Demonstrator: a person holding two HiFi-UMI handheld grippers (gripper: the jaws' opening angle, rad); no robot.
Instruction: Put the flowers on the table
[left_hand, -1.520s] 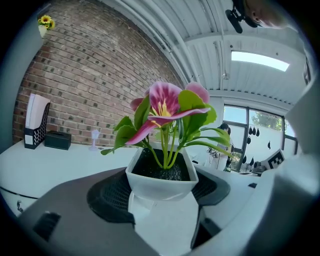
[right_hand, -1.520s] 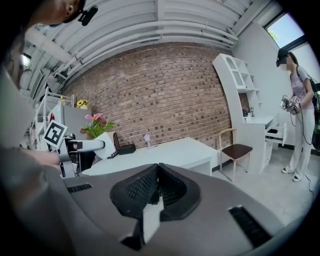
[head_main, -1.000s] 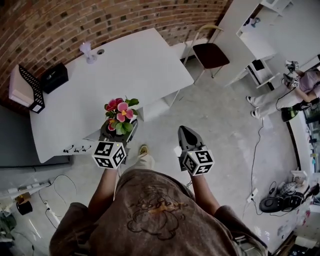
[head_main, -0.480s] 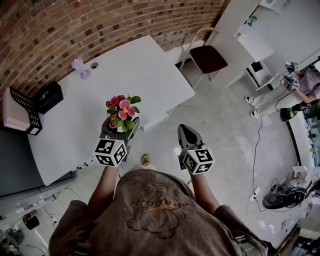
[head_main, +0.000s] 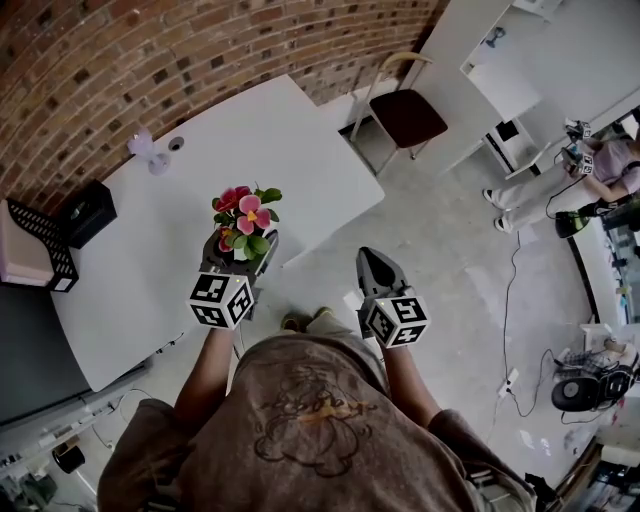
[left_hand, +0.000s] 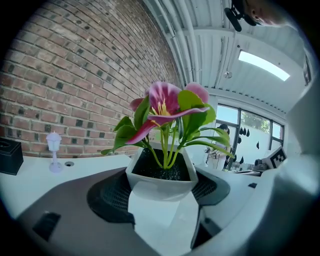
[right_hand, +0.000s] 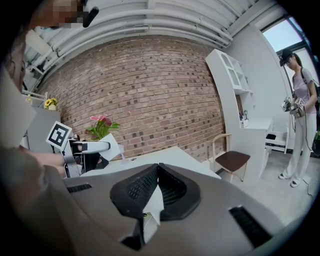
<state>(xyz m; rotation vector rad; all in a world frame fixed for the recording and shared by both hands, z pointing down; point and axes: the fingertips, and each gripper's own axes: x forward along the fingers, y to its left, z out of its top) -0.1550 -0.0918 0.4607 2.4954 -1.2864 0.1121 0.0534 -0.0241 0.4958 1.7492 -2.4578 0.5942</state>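
Left gripper (head_main: 239, 258) clamps pot (left_hand: 161, 187) by its stiff walls; flowers (head_main: 243, 212) look light, fragile. Right gripper (head_main: 376, 275) closed, empty.

Left gripper (left_hand: 161, 200) seen along its own jaws; the two dark ribbed pads (left_hand: 107, 197) press the opposite sides of a white pot (left_hand: 159, 184), which sits upright between them; pink flowers (left_hand: 165, 102) with green leaves rise from dark soil in the pot. Beyond, a white table (left_hand: 30, 175) carries a small white lamp-shaped ornament (left_hand: 53, 150) and, at the far left edge, a black box (left_hand: 9, 156); a brick wall (left_hand: 75, 85) stands behind; ceiling pipes (left_hand: 185, 30) and a bright light panel (left_hand: 263, 65) above; windows (left_hand: 245, 130) at right, with a marker cube (left_hand: 274, 157) near them.
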